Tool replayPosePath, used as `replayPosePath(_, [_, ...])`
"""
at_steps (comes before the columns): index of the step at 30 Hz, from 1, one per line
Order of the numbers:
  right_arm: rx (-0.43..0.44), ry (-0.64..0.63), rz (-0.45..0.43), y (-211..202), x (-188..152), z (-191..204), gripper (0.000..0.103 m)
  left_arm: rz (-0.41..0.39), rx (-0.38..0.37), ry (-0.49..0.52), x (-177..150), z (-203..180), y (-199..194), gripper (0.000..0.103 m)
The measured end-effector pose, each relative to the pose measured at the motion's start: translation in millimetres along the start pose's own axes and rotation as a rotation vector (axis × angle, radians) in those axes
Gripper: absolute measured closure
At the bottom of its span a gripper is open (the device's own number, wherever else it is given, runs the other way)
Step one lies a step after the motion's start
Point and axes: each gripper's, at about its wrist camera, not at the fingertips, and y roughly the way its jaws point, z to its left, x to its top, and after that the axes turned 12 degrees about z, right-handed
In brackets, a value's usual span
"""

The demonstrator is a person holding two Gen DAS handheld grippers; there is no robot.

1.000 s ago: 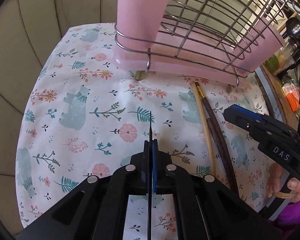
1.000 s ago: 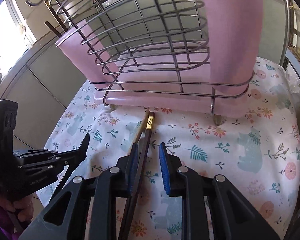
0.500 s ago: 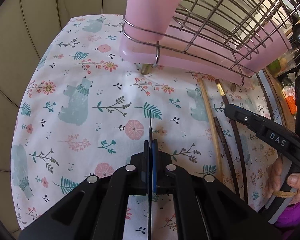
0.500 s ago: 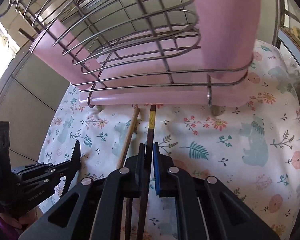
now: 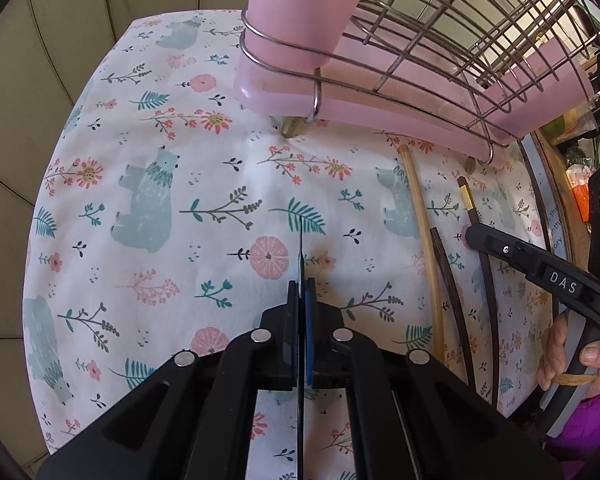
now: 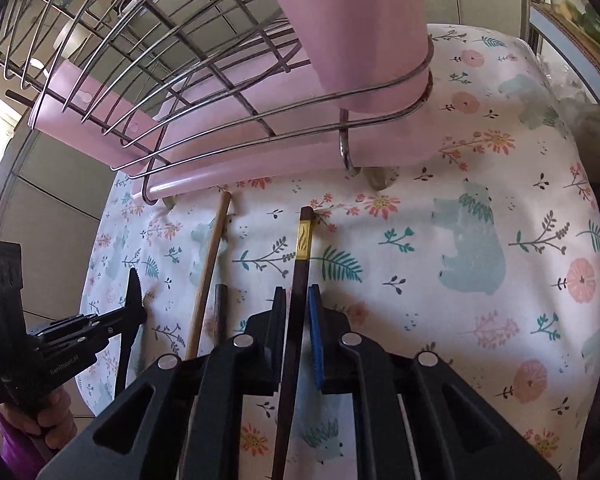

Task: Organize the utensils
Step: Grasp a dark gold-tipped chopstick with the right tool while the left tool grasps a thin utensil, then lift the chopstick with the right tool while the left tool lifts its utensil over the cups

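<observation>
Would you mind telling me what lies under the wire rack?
Under the wire rack sits a pink drip tray, with the floral tablecloth beneath. The light chopstick ends just short of it. Anything farther underneath is hidden.

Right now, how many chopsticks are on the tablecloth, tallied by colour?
Dark brown with gold band, clamped in the right gripper: 1
Plain dark brown: 1
Light bamboo: 1
Total: 3

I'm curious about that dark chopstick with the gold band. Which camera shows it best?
The right wrist view: the dark chopstick runs up between the right gripper's fingers, gold band sharp. The left wrist view shows it small, near the edge, partly hidden behind that gripper.
</observation>
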Motion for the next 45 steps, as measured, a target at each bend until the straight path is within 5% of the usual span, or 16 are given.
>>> replayPosePath(9, [0.0, -0.023, 0.006, 1, 10, -4, 0.092, 0.022, -0.001, 0.003, 5, -2, 2, 0.101])
replayPosePath(18, [0.023, -0.031, -0.078, -9, -4, 3, 0.095, -0.013, -0.006, 0.019, -4, -1, -2, 0.101])
replayPosePath(31, [0.018, -0.193, -0.369, -87, -38, 33, 0.097, -0.231, -0.089, 0.001, -15, 1, -61, 0.101])
replayPosePath(45, [0.04, -0.211, -0.507, -131, -51, 38, 0.097, -0.442, -0.145, 0.029, -27, -15, -119, 0.101])
